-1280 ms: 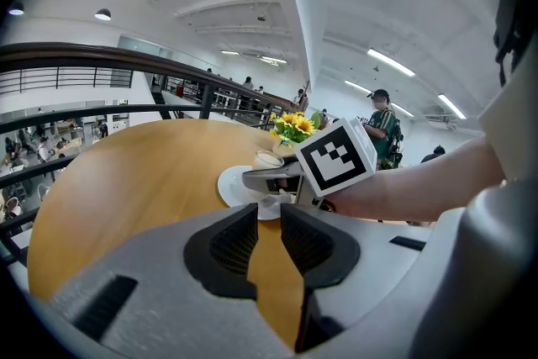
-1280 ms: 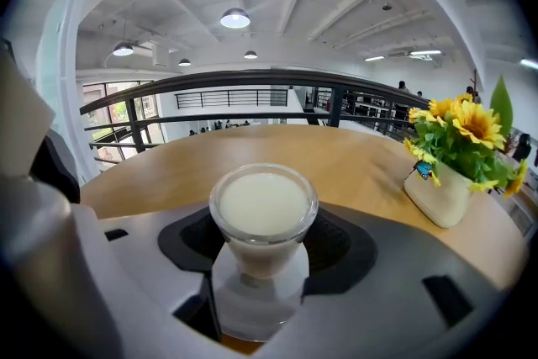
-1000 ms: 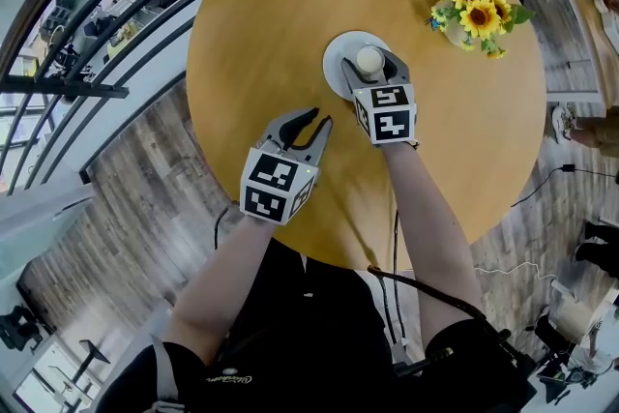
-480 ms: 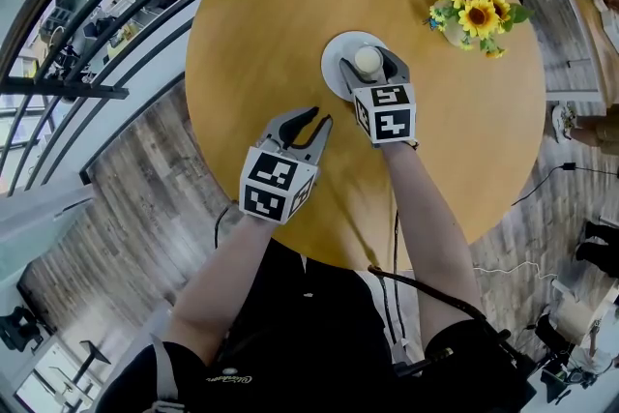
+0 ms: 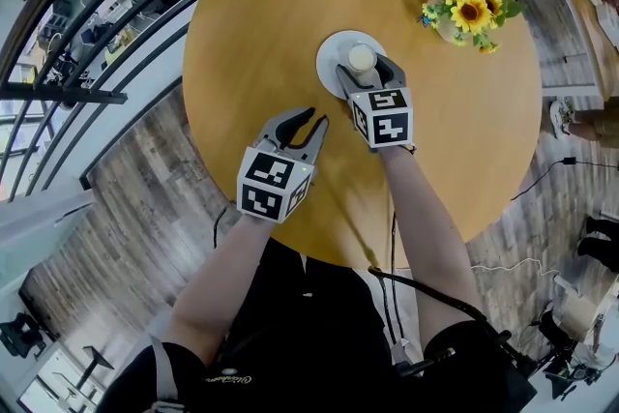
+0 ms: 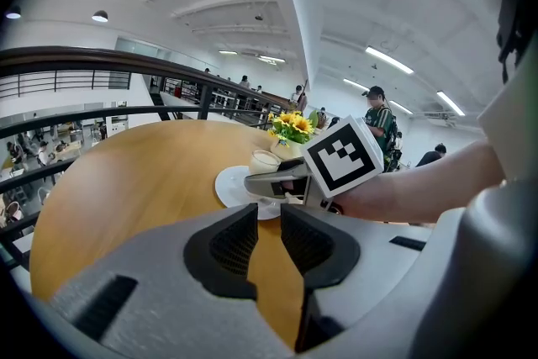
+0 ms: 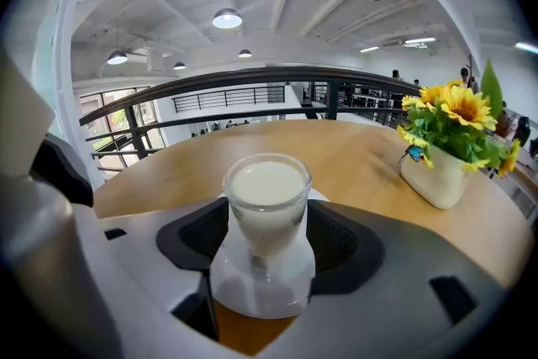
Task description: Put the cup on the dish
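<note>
Two claws show in the head view. The right claw (image 5: 369, 71) brackets the cup (image 5: 362, 59), which stands upright on the white dish (image 5: 327, 58) in the middle of the round wooden counter (image 5: 271, 14). The left claw (image 5: 320, 117) hangs nearer the person, well apart from the dish.

From the left gripper view, that claw is narrow: a thin slit with only wood showing through, and nothing held. It is best kept parked there.

From the right gripper view, the jaws have just been opening and stand wide. The cup of white liquid is between them, and the pads look clear of the glass. The cup seems placed, so the step in hand is probably the withdrawal. Draw straight back along the jaw line, without closing or swinging. The glass is brim-full and narrows toward its foot, so a nudge could spill it. The sunflower vase (image 7: 433, 172) sits well off to the side.
</note>
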Tool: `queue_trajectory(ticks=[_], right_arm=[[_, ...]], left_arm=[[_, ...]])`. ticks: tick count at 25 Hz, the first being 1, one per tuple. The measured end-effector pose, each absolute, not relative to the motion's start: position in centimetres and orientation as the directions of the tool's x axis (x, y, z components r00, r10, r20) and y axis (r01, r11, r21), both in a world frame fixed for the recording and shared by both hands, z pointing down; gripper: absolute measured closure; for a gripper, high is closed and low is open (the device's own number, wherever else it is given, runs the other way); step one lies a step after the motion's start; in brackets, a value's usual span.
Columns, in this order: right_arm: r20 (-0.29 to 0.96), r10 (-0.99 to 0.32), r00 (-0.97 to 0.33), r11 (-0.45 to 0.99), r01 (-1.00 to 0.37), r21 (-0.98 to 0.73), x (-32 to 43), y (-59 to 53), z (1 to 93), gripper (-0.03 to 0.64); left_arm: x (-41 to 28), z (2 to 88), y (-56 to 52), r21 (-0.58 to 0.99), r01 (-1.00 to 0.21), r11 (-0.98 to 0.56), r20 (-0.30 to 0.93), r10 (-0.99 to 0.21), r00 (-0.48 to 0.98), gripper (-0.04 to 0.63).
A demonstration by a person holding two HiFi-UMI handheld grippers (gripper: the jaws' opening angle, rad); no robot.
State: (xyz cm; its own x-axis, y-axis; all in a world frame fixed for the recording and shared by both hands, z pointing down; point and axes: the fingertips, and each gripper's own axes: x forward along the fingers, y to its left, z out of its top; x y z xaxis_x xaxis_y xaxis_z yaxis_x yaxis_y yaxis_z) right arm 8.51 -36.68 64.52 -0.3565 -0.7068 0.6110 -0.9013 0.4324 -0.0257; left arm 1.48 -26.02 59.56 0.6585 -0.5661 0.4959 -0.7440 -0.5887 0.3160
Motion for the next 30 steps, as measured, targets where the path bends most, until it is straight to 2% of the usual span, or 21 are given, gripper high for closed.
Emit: queue_trajectory(ticks=[10, 19, 30], right_arm=[[0.613, -0.703, -0.359, 0.422, -0.905, -0.047, 9.0, -33.8, 63.7, 0.344], [0.540, -0.748, -0.386, 0.407, -0.909, -0.086, 9.5, -30.4, 58.6, 0.347], [0.394, -0.834, -0.386, 0.369, -0.921, -0.122, 11.4, -22.4, 48.4, 0.428]], left_arm=[[1.8, 58.4, -25.2, 0.309, -0.742, -0.595, 0.493, -0.567, 0.660, 0.511], [3.0, 55.4, -25.2, 0.286, -0.723, -0.629, 0.460, -0.572, 0.679, 0.511], [4.2, 46.9, -23.4, 0.226, -0.684, -0.693, 0.369, -0.589, 0.719, 0.511]])
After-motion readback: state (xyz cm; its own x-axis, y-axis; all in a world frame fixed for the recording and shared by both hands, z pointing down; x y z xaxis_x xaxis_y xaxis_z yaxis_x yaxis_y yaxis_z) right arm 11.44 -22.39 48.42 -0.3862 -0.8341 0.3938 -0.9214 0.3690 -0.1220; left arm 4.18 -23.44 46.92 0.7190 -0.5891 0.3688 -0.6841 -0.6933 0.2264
